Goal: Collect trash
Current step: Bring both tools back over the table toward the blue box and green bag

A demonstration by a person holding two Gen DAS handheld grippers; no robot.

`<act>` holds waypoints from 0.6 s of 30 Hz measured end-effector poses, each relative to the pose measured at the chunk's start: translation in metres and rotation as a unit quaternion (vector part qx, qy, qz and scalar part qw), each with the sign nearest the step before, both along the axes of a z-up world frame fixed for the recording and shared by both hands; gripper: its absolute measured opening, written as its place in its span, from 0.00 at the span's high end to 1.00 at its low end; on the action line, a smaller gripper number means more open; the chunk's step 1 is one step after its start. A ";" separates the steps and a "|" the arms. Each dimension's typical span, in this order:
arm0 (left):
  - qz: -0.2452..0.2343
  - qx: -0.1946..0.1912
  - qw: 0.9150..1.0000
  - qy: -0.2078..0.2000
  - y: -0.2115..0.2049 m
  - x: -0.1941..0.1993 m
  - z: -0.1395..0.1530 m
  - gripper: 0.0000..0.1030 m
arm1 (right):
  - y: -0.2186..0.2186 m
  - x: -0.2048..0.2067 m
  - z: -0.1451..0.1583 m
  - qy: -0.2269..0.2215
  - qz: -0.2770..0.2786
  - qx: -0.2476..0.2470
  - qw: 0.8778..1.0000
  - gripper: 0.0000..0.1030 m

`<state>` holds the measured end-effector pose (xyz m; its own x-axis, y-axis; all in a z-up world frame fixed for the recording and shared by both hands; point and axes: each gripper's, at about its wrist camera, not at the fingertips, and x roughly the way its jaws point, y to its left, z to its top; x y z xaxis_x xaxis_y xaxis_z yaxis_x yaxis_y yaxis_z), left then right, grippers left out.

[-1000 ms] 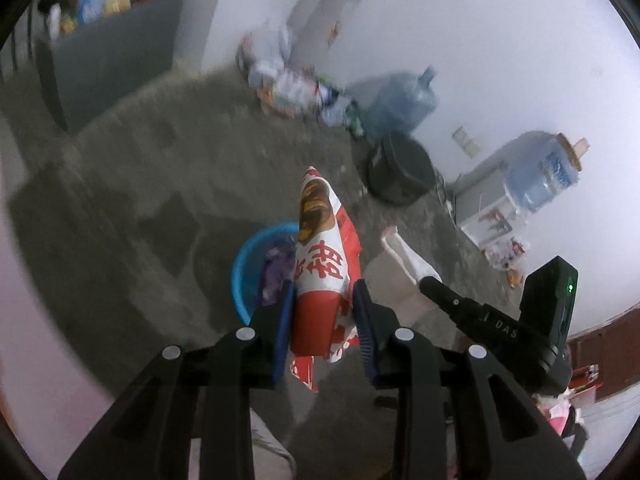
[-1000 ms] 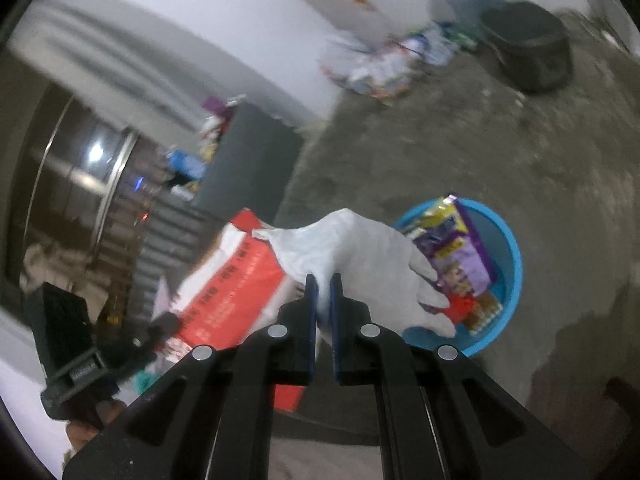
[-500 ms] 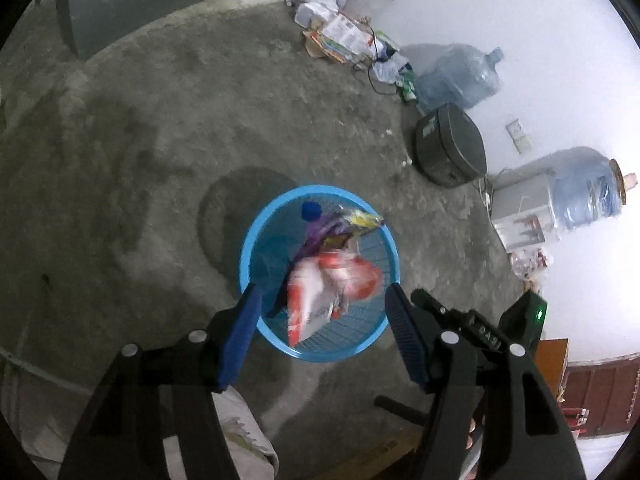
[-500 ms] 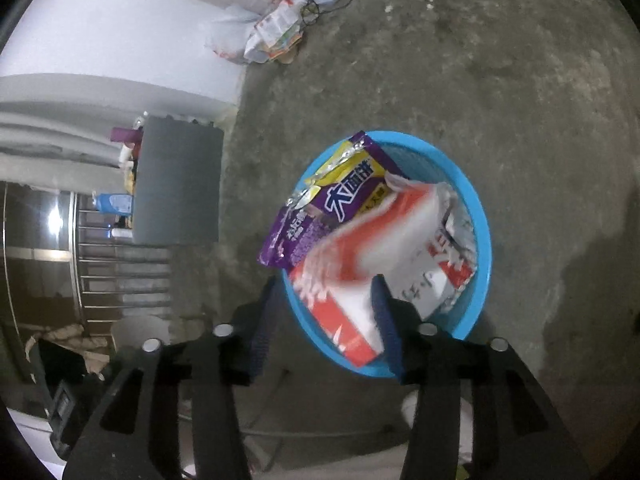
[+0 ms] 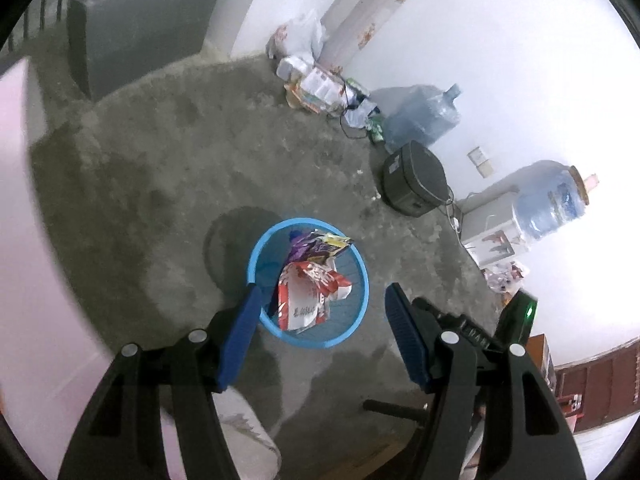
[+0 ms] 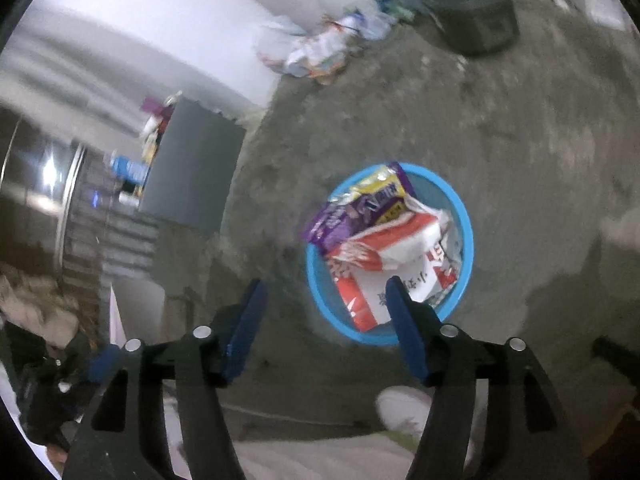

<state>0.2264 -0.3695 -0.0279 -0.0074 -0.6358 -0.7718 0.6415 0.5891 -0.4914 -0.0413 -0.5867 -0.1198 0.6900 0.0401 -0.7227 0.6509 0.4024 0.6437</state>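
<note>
The blue basket point(image 5: 362, 280) stands on the concrete floor point(image 5: 168, 168). Inside it, a red-and-white wrapper point(image 5: 308, 294) is seen below a purple packet point(image 5: 310, 246). Above the basket, the left gripper point(image 5: 320, 300) and right gripper point(image 6: 324, 294) are held with fingers spread wide, nothing gripped.

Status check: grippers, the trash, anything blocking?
Left gripper open, empty. Right gripper open, empty. Red-and-white wrapper and purple wrapper inside blue basket. Nothing blocking the basket.
</note>
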 end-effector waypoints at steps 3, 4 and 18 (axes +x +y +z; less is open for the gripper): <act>0.004 -0.009 1.000 -0.030 0.042 -0.011 0.025 0.39 | 0.022 0.007 0.031 0.006 0.042 -0.042 0.998 0.40; 0.008 -0.014 0.999 -0.038 0.057 -0.013 0.032 0.39 | 0.030 0.010 0.041 0.005 0.060 -0.051 0.997 0.40; 0.315 -0.044 0.932 -0.176 0.379 -0.046 0.115 0.39 | 0.161 0.076 0.105 -0.050 0.283 -0.070 0.955 0.38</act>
<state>0.1805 0.0099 0.0869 0.6325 -0.4894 -0.6004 0.3123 0.8704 -0.3805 0.0344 -0.4258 -0.0143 0.6523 0.3339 -0.6804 0.2426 0.7585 0.6048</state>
